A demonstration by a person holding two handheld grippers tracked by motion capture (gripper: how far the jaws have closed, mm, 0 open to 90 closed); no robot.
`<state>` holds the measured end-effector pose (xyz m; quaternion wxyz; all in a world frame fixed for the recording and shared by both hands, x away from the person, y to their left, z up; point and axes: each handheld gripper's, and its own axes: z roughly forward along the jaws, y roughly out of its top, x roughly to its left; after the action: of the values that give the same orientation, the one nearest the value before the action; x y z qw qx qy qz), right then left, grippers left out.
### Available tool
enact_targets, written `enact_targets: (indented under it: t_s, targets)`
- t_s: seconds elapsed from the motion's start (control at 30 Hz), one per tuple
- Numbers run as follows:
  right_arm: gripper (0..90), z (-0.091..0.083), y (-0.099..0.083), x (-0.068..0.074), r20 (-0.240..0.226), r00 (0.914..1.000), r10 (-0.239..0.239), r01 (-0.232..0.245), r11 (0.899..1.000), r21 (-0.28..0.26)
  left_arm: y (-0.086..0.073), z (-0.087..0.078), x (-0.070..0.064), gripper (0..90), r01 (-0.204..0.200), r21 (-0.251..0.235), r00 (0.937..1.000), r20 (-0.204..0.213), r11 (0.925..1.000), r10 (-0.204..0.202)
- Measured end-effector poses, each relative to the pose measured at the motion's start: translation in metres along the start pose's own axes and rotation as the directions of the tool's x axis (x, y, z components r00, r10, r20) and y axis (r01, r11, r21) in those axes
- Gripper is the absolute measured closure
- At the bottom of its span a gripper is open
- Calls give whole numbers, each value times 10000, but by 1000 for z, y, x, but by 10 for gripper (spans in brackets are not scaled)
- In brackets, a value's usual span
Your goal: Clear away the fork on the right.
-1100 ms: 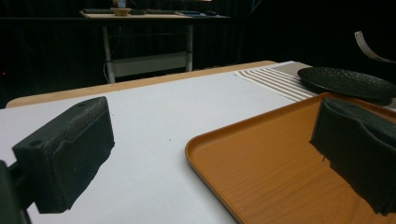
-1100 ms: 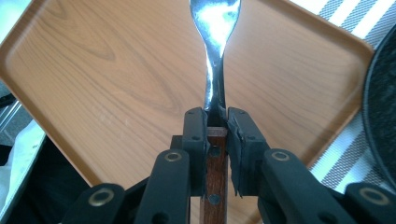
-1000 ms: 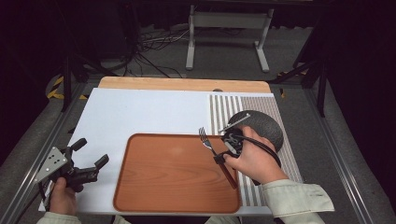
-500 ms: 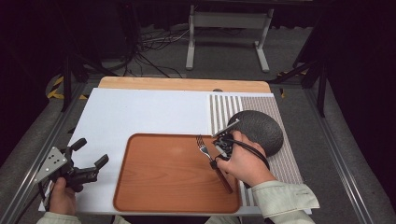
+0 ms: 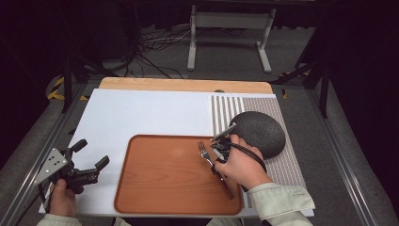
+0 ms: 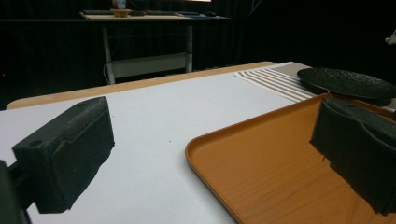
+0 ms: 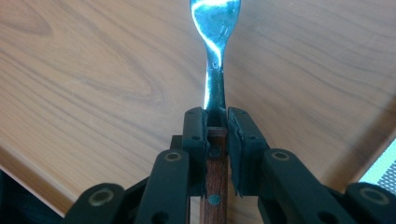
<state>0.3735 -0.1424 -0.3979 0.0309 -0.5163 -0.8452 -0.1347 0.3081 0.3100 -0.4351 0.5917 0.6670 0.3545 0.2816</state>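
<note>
Right hand-held gripper (image 5: pixel 217 151) clamped on fork (image 5: pixel 205 153) handle, over tray (image 5: pixel 155 188) near its plate-side edge, looks like placing step; next prob. lower & release; left hand-held gripper (image 5: pixel 89 167) wide open, empty, beside tray.

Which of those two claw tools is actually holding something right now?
The right gripper, over the wooden tray: its jaws are clamped on the fork at the top of its wooden handle. The left gripper, over the white mat, stands open with nothing between its jaws.

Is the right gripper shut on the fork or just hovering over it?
Shut on it: the right gripper clamps the fork at the top of its wooden handle.
</note>
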Motion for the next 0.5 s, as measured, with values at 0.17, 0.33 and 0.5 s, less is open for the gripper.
enact_targets:
  t_s: [0.17,0.33,0.5]
  targets:
    - [787,4,0,0,65,9999,94,-95,9998,159,0,0,0,2,17,-7,10000,-3,10000,-17]
    - [786,8,1,0,122,9997,227,-231,9992,341,0,0,0,2,19,-18,10000,2,10000,-19]
    - [786,12,1,1,159,9994,300,-306,9985,453,0,0,0,2,9,-20,10000,2,10000,-9]
